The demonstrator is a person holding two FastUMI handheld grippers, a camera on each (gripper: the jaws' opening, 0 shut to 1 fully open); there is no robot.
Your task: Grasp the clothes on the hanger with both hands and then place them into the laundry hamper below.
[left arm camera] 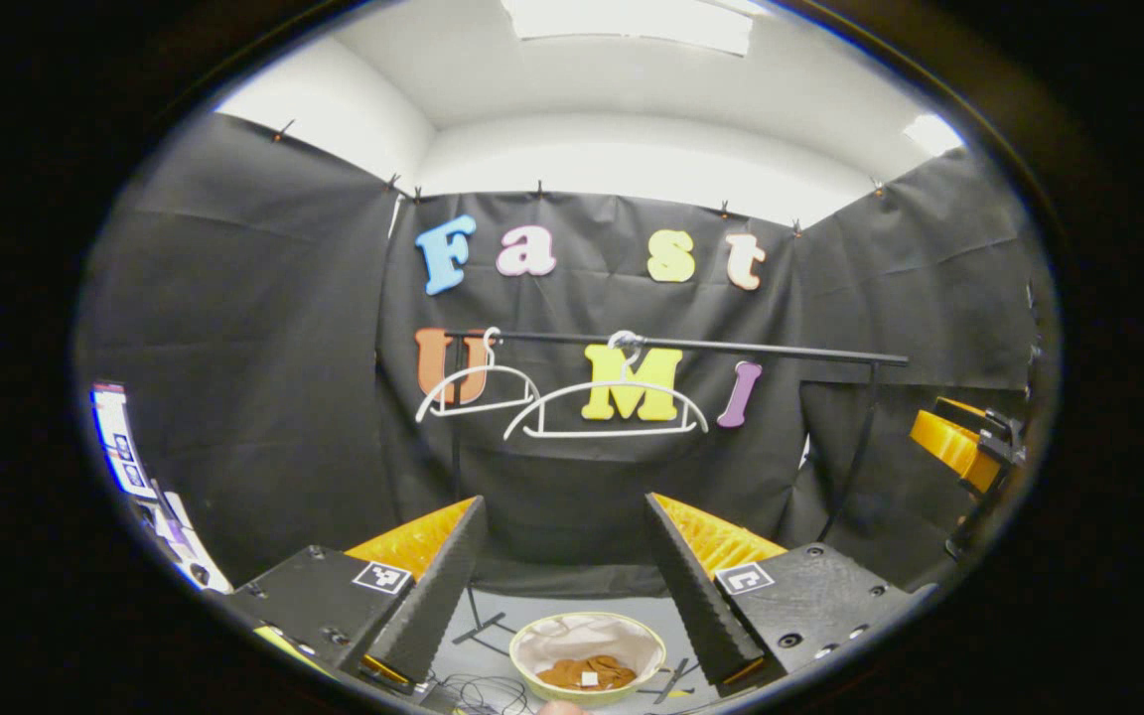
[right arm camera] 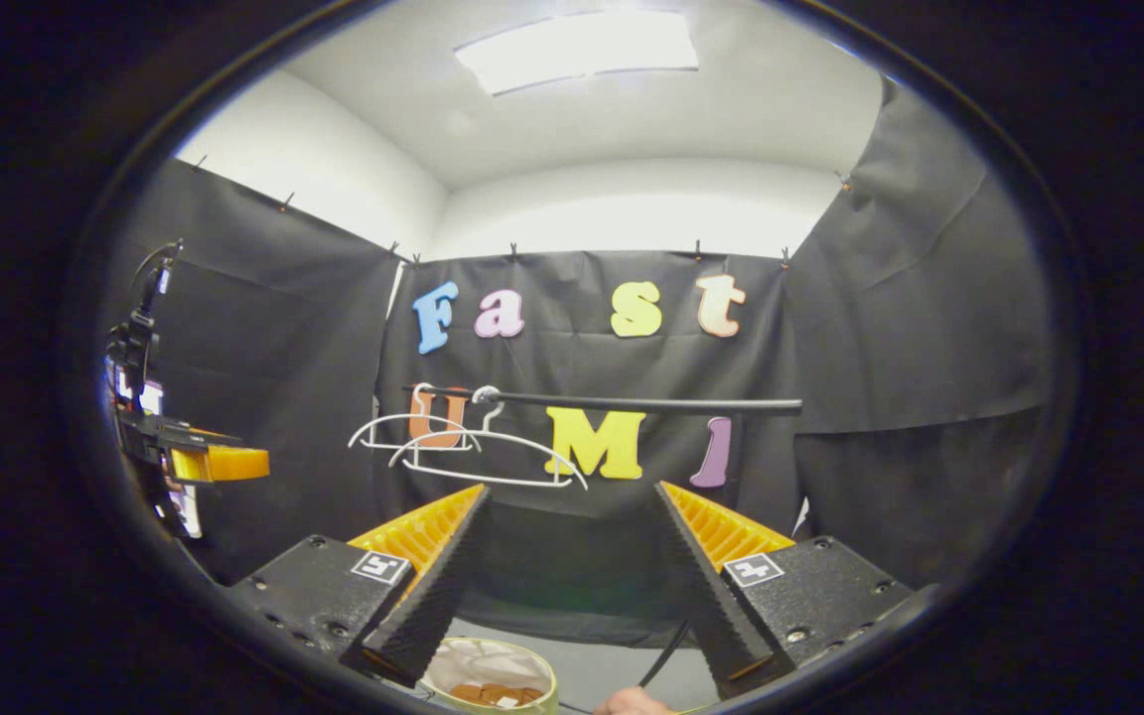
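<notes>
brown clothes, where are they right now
The brown clothes lie inside the round yellow-rimmed laundry hamper on the floor, low in the left gripper view between that gripper's fingers, below the two bare white hangers on the black rail.

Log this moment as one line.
left gripper: open | right gripper: open | hangers: bare on rail | hamper: brown garment inside

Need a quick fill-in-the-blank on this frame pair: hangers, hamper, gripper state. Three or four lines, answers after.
1. ___ white plastic hangers hang bare on the black metal rail.
2. The round yellow-green laundry hamper holds a ___ garment on its white liner.
3. The left gripper and right gripper both have their jaws ___.
4. The hamper sits ___ the rail.

Answers: two; brown; open; below
</notes>
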